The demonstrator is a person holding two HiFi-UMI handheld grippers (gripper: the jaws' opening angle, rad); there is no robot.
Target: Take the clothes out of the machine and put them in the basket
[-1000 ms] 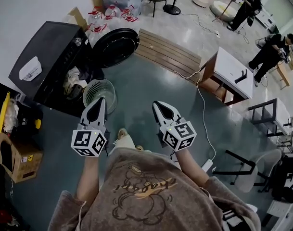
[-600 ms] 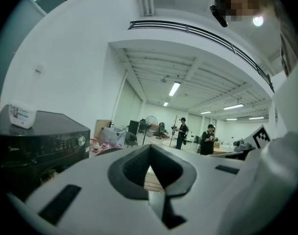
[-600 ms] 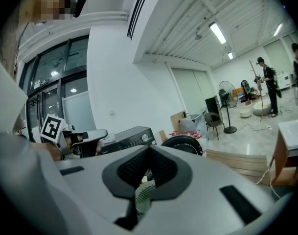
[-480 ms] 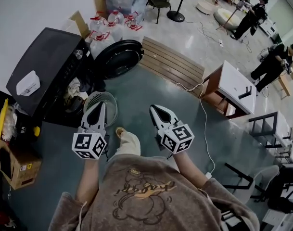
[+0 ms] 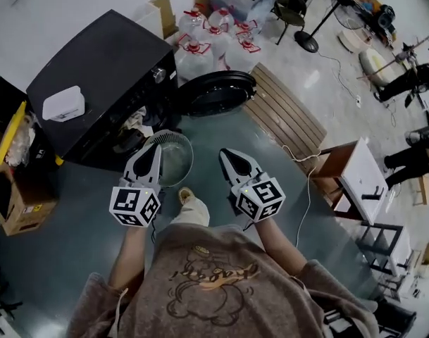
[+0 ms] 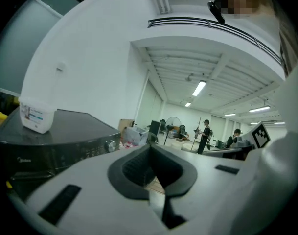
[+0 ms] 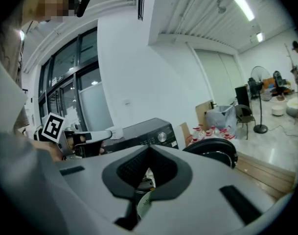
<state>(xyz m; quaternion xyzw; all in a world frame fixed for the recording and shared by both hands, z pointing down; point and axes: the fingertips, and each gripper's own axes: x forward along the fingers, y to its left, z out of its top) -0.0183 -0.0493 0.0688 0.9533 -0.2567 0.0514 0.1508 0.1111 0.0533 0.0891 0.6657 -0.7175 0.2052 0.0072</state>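
The machine (image 5: 94, 76) stands far left, door (image 5: 218, 94) open, and the basket (image 5: 189, 162) just in front of it looks empty. The clothes (image 5: 132, 122) lie inside the machine, so I judge everything is left to do. My left tool (image 5: 151, 151) and right tool (image 5: 229, 155) are closed, empty.

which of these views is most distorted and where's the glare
Both gripper views are strongly fisheye with black corners; in the left gripper view the left gripper looms soft in front; in the right gripper view the ceiling lights blow out; the head view bends less, with sheen on the pale floor and a dark washing machine.
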